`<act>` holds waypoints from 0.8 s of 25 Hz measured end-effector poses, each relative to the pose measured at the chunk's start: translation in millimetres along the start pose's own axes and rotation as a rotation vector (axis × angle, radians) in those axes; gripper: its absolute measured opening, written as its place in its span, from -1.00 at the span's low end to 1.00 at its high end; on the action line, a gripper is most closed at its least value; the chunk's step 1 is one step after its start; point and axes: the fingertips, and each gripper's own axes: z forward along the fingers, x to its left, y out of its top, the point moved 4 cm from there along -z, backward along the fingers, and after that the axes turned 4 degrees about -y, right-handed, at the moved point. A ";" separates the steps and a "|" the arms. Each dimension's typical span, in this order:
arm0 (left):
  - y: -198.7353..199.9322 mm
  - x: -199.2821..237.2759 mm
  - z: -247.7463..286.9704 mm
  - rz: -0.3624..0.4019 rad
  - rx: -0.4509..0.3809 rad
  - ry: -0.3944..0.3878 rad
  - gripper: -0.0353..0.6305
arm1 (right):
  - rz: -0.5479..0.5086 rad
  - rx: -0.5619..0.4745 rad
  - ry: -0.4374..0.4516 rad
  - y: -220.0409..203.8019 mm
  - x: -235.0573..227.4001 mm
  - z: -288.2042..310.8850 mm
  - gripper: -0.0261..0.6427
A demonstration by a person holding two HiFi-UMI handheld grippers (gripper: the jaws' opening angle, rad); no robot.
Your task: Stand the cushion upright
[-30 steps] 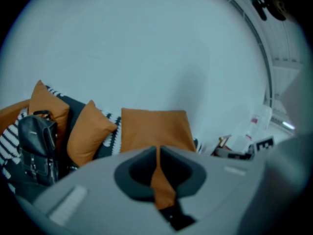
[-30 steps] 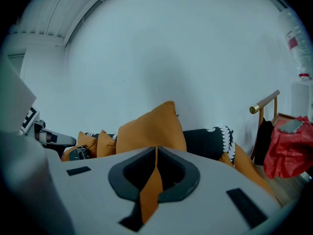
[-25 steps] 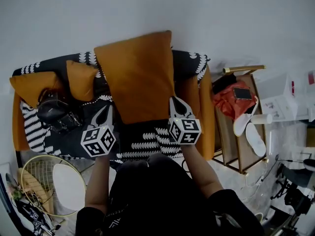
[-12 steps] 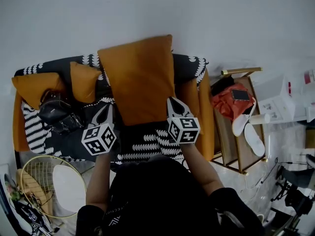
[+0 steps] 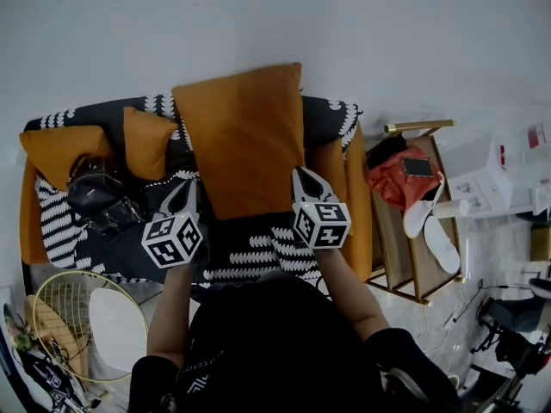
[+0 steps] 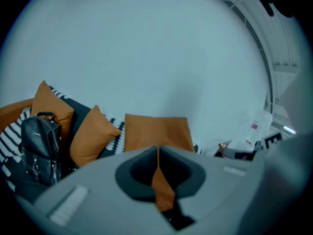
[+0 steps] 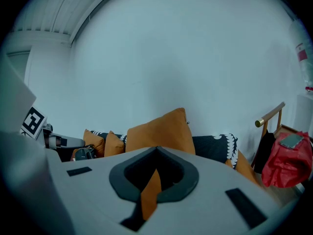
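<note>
Large orange cushion (image 5: 245, 140) stands near-upright mid-sofa (image 5: 340, 114), its top edge above the backrest's rear edge and against the wall. Left gripper (image 5: 183, 201) is pinched tight on the fabric of its lower left corner, and right gripper (image 5: 306, 186) is clamped on the lower right corner. The two-corner hold likely stops it flopping forward while it's propped. Smaller orange cushions (image 5: 145, 140) and black handbag (image 5: 96, 198) sit toward the sofa's left end, clear of it.

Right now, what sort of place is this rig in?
Most likely a home living room: a sofa under a black-and-white throw, the big orange cushion, a black handbag on the seat, and a side rack holding slippers.
</note>
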 end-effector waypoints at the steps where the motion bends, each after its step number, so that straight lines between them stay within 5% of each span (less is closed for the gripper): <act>1: -0.4 -0.1 -0.1 0.000 0.002 -0.002 -0.84 | -0.001 0.002 -0.002 -0.3 0.3 -0.6 -0.94; 20: -8.0 3.1 -4.9 -0.009 0.020 -0.002 -0.84 | 0.027 0.018 -0.031 -9.6 -4.8 -6.0 -0.94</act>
